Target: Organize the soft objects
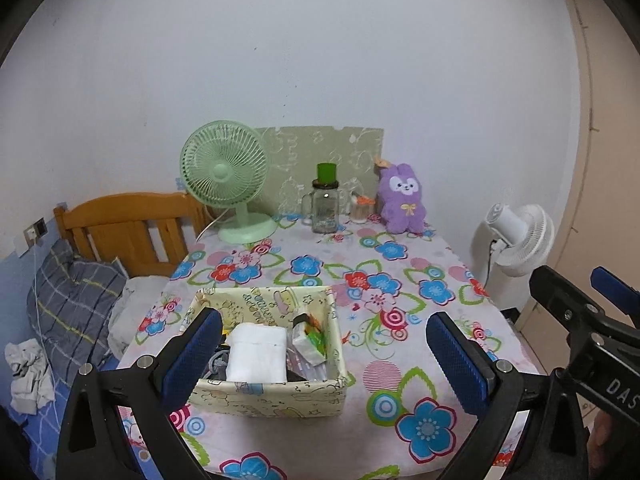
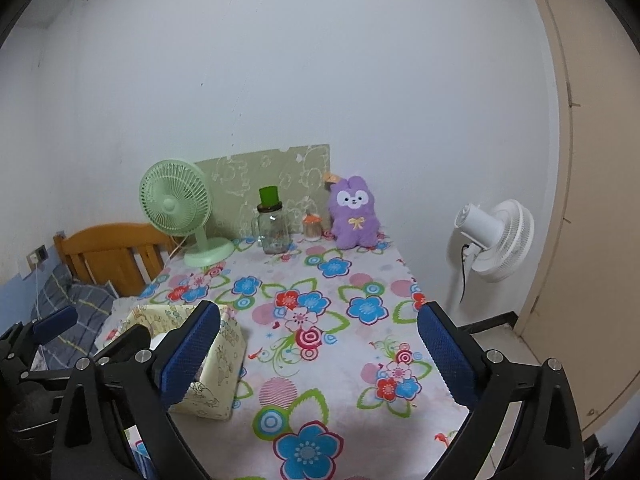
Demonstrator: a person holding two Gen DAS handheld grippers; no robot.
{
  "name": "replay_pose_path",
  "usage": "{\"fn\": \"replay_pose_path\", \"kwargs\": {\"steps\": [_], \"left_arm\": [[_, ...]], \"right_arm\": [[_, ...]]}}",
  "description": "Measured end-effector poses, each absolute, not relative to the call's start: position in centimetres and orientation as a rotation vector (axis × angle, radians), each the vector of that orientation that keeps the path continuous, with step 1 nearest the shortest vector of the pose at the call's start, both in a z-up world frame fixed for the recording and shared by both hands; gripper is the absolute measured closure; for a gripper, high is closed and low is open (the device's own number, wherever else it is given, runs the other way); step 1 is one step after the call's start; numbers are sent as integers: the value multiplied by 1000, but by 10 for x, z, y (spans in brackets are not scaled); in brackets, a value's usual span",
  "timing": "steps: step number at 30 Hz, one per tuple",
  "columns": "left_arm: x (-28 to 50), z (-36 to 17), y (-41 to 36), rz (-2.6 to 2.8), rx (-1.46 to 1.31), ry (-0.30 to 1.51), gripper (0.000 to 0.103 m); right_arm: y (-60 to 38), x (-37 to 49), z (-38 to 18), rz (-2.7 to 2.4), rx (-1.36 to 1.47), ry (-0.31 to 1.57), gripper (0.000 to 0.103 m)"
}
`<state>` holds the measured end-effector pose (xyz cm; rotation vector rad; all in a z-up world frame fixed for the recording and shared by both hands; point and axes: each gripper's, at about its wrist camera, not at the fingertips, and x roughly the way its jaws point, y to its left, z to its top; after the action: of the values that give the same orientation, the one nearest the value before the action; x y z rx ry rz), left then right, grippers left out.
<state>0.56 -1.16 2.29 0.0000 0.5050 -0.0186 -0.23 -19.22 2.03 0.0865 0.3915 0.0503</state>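
A purple plush rabbit (image 1: 402, 199) sits upright at the table's far right edge against the wall; it also shows in the right wrist view (image 2: 355, 213). A pale cartoon-print fabric box (image 1: 267, 394) stands near the table's front left, holding a white folded cloth (image 1: 258, 354) and a green-orange packet (image 1: 311, 340); the box also shows in the right wrist view (image 2: 218, 364). My left gripper (image 1: 324, 354) is open and empty, hovering over the box's right side. My right gripper (image 2: 318, 354) is open and empty above the table's front, right of the box.
A green desk fan (image 1: 226, 176), a glass jar with a green lid (image 1: 325, 204) and a small glass (image 1: 360, 210) stand at the back of the floral-cloth table (image 1: 400, 344). A white floor fan (image 1: 518, 236) stands to the right. A bed with a wooden headboard (image 1: 132, 224) is on the left.
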Motion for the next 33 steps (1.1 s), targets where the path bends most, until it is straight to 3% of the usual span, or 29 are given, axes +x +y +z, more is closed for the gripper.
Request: {"fn": "replay_pose_path", "kwargs": {"steps": [33], "left_arm": [[-16, 28, 2, 65, -22, 460, 0]], "right_arm": [[-185, -16, 20, 48, 69, 387, 1]]}}
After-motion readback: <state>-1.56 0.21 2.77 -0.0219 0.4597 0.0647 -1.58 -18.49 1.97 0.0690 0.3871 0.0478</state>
